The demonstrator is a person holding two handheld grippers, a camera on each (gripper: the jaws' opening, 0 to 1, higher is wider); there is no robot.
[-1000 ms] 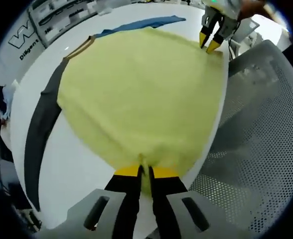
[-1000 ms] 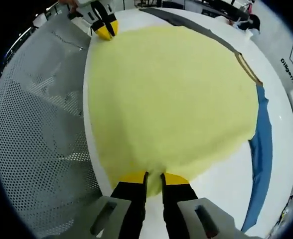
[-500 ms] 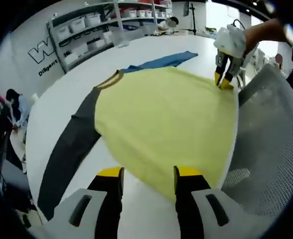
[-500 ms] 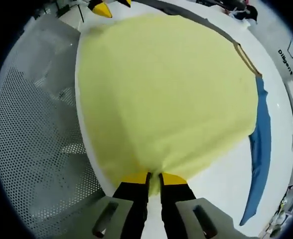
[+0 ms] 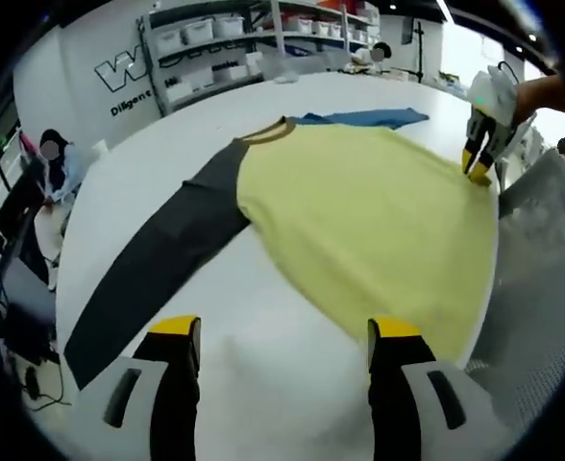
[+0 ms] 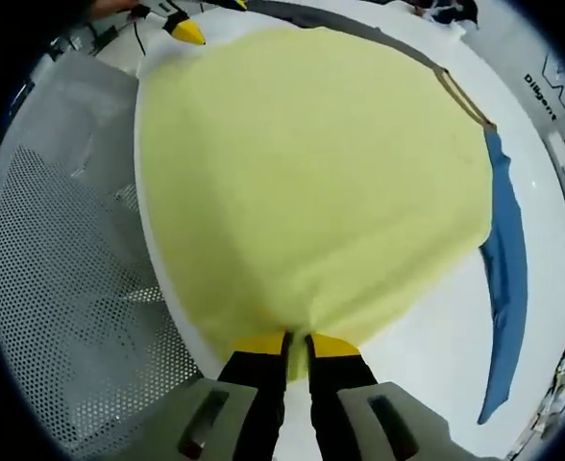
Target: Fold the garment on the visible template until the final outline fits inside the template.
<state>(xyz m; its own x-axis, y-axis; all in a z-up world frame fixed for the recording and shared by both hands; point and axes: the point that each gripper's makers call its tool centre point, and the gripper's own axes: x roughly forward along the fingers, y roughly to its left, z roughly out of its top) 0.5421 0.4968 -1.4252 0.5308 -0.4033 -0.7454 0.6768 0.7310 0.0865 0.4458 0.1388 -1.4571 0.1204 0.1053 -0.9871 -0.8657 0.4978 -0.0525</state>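
Note:
A yellow shirt (image 5: 379,211) lies flat on the white table (image 5: 263,355), its dark grey sleeve (image 5: 158,269) stretched toward me and its blue sleeve (image 5: 359,119) at the far side. My left gripper (image 5: 284,331) hovers open above the table, just short of the shirt's near hem, with nothing between its jaws. My right gripper (image 6: 297,344) is shut on the yellow hem (image 6: 297,322); in the left gripper view the right gripper (image 5: 477,173) pinches the hem's far corner. A yellow fingertip (image 6: 188,31) of the left gripper shows beyond the shirt (image 6: 311,173).
A grey mesh chair (image 6: 61,288) stands against the table edge beside the hem; the chair (image 5: 542,250) also borders the right of the left gripper view. Shelves with boxes (image 5: 225,38) line the far wall. A seated person (image 5: 57,168) is off the table's left side.
My left gripper has let go of the yellow hem, opened wide and drawn back from it. The right gripper stays shut on its corner of the hem.

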